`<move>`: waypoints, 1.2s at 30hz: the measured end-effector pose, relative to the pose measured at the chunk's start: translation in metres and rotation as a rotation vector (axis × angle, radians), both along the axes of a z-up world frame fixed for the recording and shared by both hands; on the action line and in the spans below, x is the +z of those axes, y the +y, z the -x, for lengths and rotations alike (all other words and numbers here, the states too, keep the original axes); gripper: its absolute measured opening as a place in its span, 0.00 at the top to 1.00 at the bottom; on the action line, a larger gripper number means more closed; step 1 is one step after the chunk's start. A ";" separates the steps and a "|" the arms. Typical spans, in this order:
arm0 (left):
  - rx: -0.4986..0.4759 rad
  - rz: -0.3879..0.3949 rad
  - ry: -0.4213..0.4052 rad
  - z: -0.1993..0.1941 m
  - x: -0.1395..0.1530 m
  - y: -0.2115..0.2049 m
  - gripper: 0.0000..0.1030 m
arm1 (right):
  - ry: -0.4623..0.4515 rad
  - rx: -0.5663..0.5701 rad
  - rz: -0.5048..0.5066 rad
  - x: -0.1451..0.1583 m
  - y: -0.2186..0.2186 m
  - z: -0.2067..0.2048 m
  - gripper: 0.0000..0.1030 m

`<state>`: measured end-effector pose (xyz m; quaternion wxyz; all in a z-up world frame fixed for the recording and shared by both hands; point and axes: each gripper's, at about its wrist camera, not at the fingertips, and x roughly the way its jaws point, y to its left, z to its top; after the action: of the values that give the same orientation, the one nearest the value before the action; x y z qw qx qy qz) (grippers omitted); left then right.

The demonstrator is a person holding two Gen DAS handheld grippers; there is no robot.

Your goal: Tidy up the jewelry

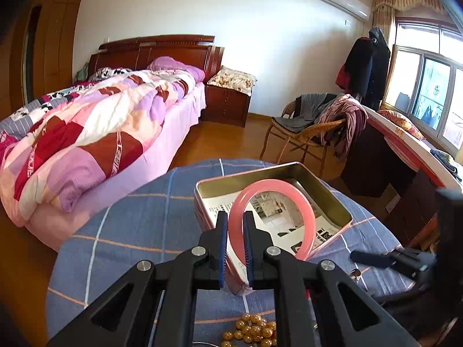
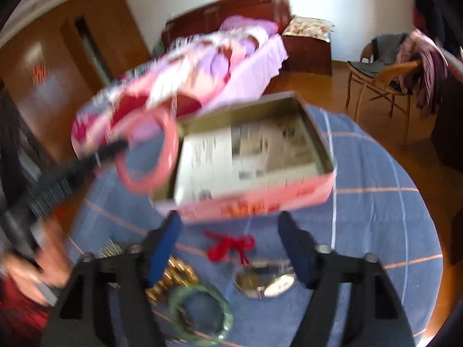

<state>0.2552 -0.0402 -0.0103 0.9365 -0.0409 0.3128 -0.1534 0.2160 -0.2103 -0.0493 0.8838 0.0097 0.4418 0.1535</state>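
My left gripper (image 1: 235, 219) is shut on a pink bangle (image 1: 309, 217) and holds it upright over the near edge of an open tin box (image 1: 327, 190) lined with printed paper. The blurred right wrist view shows the same pink bangle (image 2: 170, 144) at the tin's (image 2: 260, 199) left side. My right gripper (image 2: 229, 217) stands open just in front of the tin, gripping nothing. On the cloth under it lie a red cord (image 2: 228, 245), a wristwatch (image 2: 266, 280), a green bangle (image 2: 199, 312) and gold beads (image 2: 170, 277). The gold beads (image 1: 254, 329) also show under my left gripper.
Everything lies on a round table with a blue checked cloth (image 1: 130, 225). A bed with a pink quilt (image 1: 101, 133) stands to the left, a wicker chair with clothes (image 1: 312, 127) behind, and a desk (image 1: 405, 156) to the right. A person's hand (image 2: 43, 269) holds the left gripper's handle.
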 end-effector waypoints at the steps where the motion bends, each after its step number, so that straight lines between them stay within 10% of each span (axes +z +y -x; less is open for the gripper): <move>1: 0.001 -0.002 0.003 0.000 -0.001 0.000 0.91 | 0.016 0.007 0.017 -0.006 0.002 -0.001 0.30; 5: 0.009 -0.001 0.003 0.003 0.000 0.001 0.91 | 0.093 0.043 0.091 -0.032 0.009 -0.010 0.77; 9: 0.009 -0.004 -0.002 0.004 0.001 0.004 0.91 | 0.060 0.046 0.156 -0.032 0.010 -0.003 0.88; 16: 0.005 0.005 0.000 0.006 0.000 0.004 0.91 | -0.061 -0.071 -0.080 0.016 -0.030 0.013 0.93; 25: 0.008 0.009 -0.011 0.002 0.004 0.006 0.91 | -0.130 -0.059 -0.123 0.054 -0.017 -0.005 0.87; 29: 0.010 0.002 -0.007 0.001 0.001 0.007 0.91 | -0.018 0.006 -0.010 0.013 -0.002 -0.003 0.23; 31: 0.009 0.000 -0.001 0.001 -0.001 0.006 0.91 | 0.010 0.018 0.074 -0.005 0.005 -0.007 0.29; 34: 0.008 0.000 0.012 0.000 -0.005 0.004 0.91 | 0.094 0.052 0.108 -0.030 0.009 -0.016 0.74; 36: 0.008 -0.002 0.009 0.002 -0.004 0.004 0.91 | 0.049 0.062 0.157 -0.033 0.012 -0.015 0.77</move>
<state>0.2533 -0.0363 -0.0148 0.9356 -0.0419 0.3171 -0.1493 0.2305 -0.1980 -0.0824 0.8656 -0.0695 0.4742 0.1452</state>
